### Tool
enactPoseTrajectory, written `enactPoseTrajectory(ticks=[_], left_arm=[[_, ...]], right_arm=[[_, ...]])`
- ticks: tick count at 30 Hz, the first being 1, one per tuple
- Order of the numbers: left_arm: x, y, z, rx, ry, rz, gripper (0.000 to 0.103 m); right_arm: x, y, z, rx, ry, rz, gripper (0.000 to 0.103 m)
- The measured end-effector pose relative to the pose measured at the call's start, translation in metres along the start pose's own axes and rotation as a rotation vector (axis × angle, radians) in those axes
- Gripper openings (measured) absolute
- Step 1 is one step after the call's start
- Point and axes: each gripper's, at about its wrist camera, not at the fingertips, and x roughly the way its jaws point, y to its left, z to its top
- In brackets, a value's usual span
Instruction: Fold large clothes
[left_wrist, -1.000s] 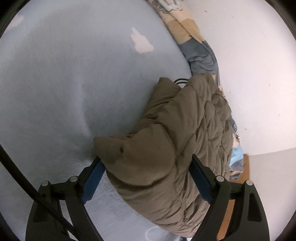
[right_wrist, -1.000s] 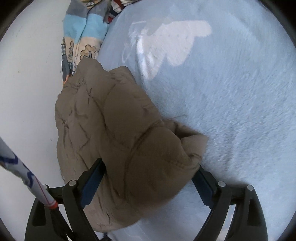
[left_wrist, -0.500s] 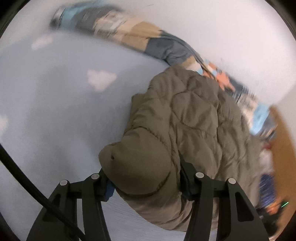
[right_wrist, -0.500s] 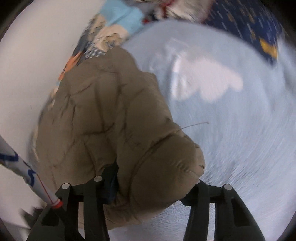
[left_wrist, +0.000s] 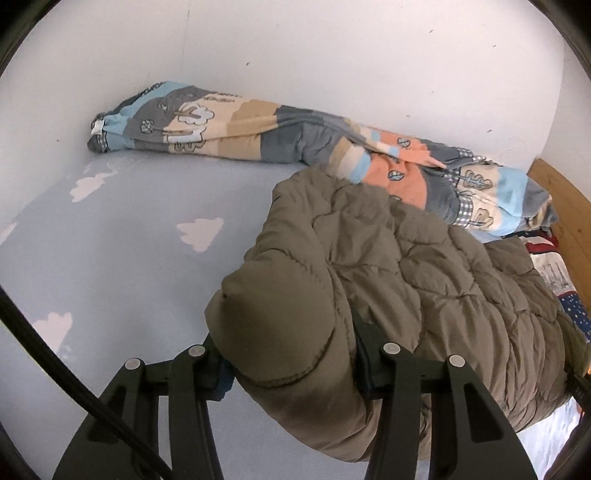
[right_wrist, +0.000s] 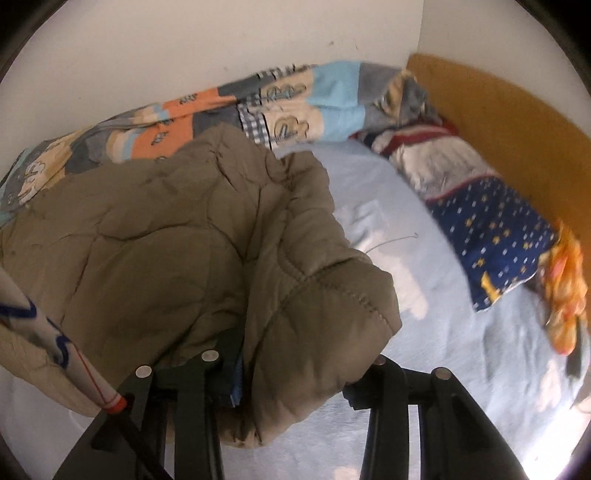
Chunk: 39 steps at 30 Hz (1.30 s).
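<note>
An olive quilted puffer jacket fills the right of the left wrist view, raised off the pale blue bed sheet. My left gripper has its jaws closing on a padded corner of it, and the pads press into the fabric. In the right wrist view the same jacket spreads to the left. My right gripper is likewise closing on the other padded corner, pads pressed in, and the corner is lifted above the sheet.
A rolled patchwork quilt lies along the white wall behind the jacket. A dark blue starry pillow and orange fabric lie at the right by the wooden headboard. A white cable crosses the right wrist view.
Both grippers went from wide open around the jacket's corners to squeezing them. Both views rolled upright and rose, lifting the corners off the sheet and bringing wall, quilt and pillow into view.
</note>
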Motion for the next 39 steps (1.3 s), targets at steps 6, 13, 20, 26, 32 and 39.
enactPoseTrajectory(ticks=[6, 13, 20, 26, 32, 39], left_arm=[[-0.044, 0.008, -0.019, 0.001, -0.001, -0.023, 0.050], [-0.085, 0.023, -0.075, -0.019, 0.030, -0.008, 0.050], [-0.083, 0.038, -0.115, -0.045, 0.074, -0.002, 0.050], [-0.064, 0.071, -0.133, -0.225, 0.201, -0.077, 0.058], [-0.083, 0.104, -0.138, -0.390, 0.239, -0.150, 0.064], [-0.121, 0.103, -0.121, -0.348, 0.083, -0.004, 0.064]], right_arm=[[-0.039, -0.009, -0.012, 0.007, -0.031, 0.031, 0.042], [-0.085, -0.023, -0.051, 0.018, -0.053, 0.062, 0.042], [-0.074, -0.038, -0.105, 0.088, 0.053, 0.093, 0.042], [-0.041, -0.066, -0.131, 0.248, 0.186, 0.201, 0.050], [-0.055, -0.113, -0.150, 0.478, 0.231, 0.293, 0.077], [-0.104, -0.147, -0.157, 0.565, 0.080, 0.210, 0.077]])
